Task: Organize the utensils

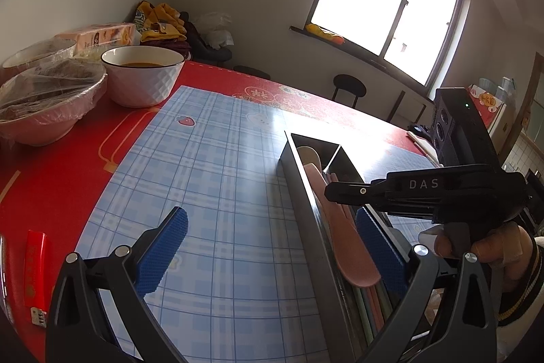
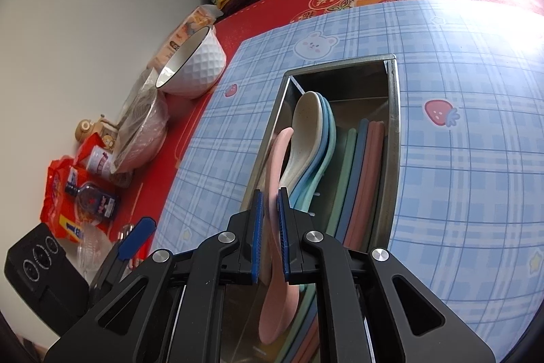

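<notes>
A: Right gripper (image 2: 270, 228)?
B: Jaws pinched on the pink spoon (image 2: 277, 301), its handle between the blue pads, spoon on edge over the near end of the metal box (image 2: 392, 111).
A: What's in the box?
B: White spoon (image 2: 306, 125) stacked on blue ones at its left side, flat coloured sticks (image 2: 360, 186) along its right side. Pink spoon's tip leans on the left wall.
A: Left gripper (image 1: 272, 252)?
B: Jaws wide, holding nothing; one pad over the plaid mat (image 1: 217, 179) left of the box, the other over the box.
A: Rest of the worktop?
B: White bowl (image 1: 144, 79) far left of the box, on the red cloth.
</notes>
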